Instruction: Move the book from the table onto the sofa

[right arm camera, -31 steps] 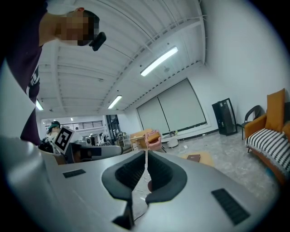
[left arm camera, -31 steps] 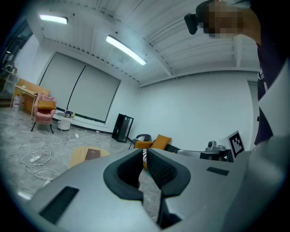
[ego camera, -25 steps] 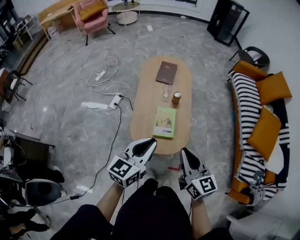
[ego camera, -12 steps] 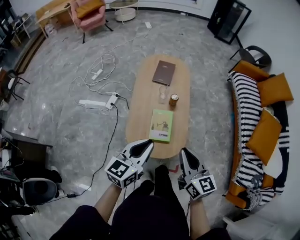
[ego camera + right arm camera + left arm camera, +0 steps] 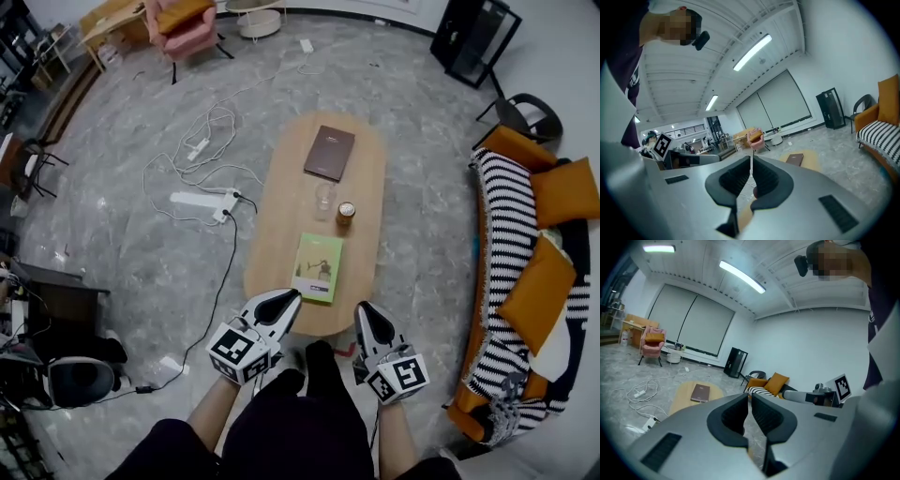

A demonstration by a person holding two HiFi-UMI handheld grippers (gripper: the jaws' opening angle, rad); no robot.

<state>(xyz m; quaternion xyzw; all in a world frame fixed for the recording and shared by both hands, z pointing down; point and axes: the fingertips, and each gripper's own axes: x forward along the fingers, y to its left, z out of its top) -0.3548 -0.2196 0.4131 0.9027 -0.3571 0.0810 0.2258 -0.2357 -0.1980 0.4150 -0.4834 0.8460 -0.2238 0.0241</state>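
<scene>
Both tongs are clenched on nothing: the left gripper (image 5: pixel 284 300) and the right gripper (image 5: pixel 366 315) hover side by side at the near end of the oval wooden table (image 5: pixel 279 225). A green book (image 5: pixel 318 267) lies on it just ahead of them. A brown book (image 5: pixel 329 153) lies at the far end, with a glass (image 5: pixel 324 199) and a can (image 5: pixel 346 213) between the two. The striped sofa (image 5: pixel 506 246) stands to the right, apart from the table.
</scene>
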